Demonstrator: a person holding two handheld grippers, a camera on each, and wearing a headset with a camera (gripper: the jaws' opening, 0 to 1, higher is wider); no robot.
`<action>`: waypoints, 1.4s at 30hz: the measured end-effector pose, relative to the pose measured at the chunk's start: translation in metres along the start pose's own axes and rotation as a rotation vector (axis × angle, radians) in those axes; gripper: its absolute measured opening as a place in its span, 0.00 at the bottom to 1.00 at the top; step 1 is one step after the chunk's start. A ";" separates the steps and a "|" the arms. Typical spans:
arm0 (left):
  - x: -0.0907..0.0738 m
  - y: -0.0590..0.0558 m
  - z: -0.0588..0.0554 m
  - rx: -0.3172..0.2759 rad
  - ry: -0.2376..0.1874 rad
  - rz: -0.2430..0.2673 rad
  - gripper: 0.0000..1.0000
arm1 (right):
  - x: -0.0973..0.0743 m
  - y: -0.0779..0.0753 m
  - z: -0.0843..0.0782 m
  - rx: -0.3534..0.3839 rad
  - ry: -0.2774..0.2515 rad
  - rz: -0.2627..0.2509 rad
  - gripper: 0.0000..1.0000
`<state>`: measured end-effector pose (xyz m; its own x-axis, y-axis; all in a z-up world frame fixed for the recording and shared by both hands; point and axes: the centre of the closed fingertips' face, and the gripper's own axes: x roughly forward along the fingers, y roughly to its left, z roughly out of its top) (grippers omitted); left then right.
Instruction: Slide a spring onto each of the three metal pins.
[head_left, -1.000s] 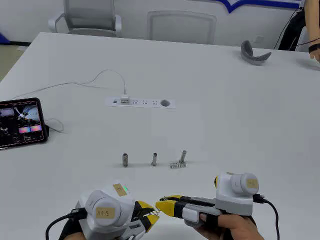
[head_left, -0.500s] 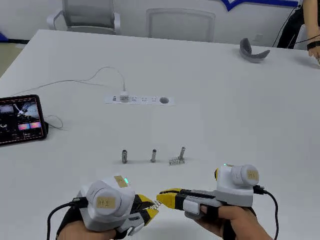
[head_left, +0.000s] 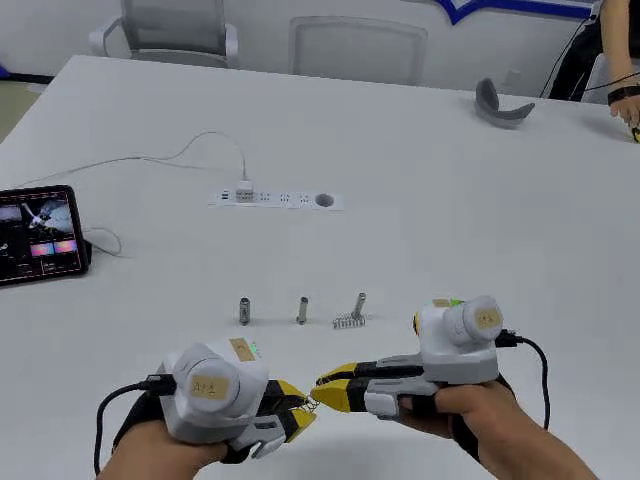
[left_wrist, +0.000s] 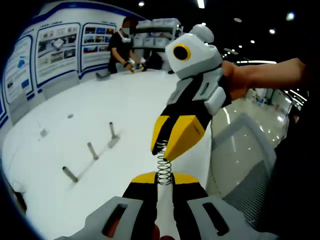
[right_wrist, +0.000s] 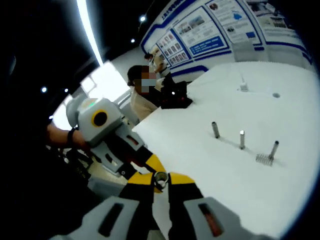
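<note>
While close together, left tool (left_wrist: 163, 180) and right tool (right_wrist: 161, 182) tight on spring (left_wrist: 163, 162).

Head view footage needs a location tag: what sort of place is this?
Probably an office meeting room or showroom: a big white table, office chairs behind it, and info posters on the wall.

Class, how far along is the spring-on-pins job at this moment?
Done: no pin clearly sprung; the left pin looks thicker, unsure. In hand: left hand-held gripper and right hand-held gripper pinch one spring between them. Left: middle pin and right pin, a loose spring lying by its base.
</note>
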<state>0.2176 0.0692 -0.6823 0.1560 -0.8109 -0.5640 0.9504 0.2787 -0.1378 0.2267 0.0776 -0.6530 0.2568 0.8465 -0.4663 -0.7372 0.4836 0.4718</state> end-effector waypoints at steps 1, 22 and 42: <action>0.000 0.000 0.001 0.005 -0.002 -0.003 0.10 | -0.001 0.001 0.001 -0.020 0.018 0.003 0.12; 0.005 -0.013 0.006 0.167 0.048 -0.034 0.10 | -0.006 0.011 -0.012 -0.311 0.311 0.063 0.12; 0.002 -0.020 0.012 0.219 0.040 -0.063 0.10 | -0.003 0.015 -0.020 -0.372 0.393 0.108 0.13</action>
<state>0.2022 0.0563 -0.6708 0.0880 -0.8007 -0.5926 0.9943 0.1067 0.0035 0.2027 0.0781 -0.6596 -0.0329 0.7057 -0.7078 -0.9359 0.2268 0.2696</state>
